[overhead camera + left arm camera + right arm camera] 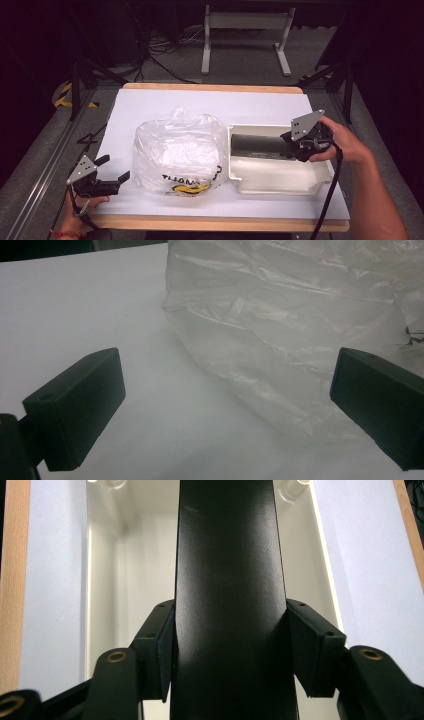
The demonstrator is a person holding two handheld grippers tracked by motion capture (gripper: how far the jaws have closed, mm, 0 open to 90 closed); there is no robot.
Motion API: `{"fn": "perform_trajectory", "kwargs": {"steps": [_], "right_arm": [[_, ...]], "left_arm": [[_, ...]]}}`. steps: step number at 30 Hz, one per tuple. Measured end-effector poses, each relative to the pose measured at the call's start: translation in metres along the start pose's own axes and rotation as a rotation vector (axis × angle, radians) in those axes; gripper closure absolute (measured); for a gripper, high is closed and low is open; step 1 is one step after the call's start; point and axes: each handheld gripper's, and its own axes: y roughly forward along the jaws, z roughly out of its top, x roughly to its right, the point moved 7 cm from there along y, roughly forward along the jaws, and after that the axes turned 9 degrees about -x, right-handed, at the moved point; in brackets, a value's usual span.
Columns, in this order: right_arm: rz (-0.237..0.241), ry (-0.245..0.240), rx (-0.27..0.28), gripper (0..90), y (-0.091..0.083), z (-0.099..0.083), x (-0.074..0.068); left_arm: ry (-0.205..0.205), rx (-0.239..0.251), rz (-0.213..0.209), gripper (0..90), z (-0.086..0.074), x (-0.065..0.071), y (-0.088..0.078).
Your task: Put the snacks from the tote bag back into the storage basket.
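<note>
Box [227, 580] clamped in right hand-held gripper [230, 645]

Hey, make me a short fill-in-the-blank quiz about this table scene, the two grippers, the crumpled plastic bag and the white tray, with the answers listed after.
1. The right gripper is shut on a long ____ box over the shallow white plastic tray.
2. The left gripper has its jaws ____, with nothing between them.
3. The crumpled clear plastic bag lies on the tray's ____ side in the high view.
4. The white tabletop has an edge of pale ____.

Missing words: black; open; left; wood
</note>
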Motion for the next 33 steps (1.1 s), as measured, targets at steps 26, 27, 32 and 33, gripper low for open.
{"fn": "perform_trajectory", "kwargs": {"steps": [26,27,32,33], "right_arm": [[0.080,0.009,-0.074,42.9,0.027,-0.023,-0.003],[0.083,0.008,-0.079,42.9,0.030,-0.024,-0.004],[0.098,0.004,-0.101,42.8,0.039,-0.027,-0.004],[0.098,0.004,-0.101,42.8,0.039,-0.027,-0.004]], "left_arm": [[-0.005,0.001,0.001,2.1,0.000,0.000,0.001],[-0.003,-0.001,0.001,2.1,0.000,0.000,0.001],[-0.004,-0.001,0.000,2.1,0.000,0.000,0.001],[-0.004,-0.001,0.000,2.1,0.000,0.000,0.001]]}}
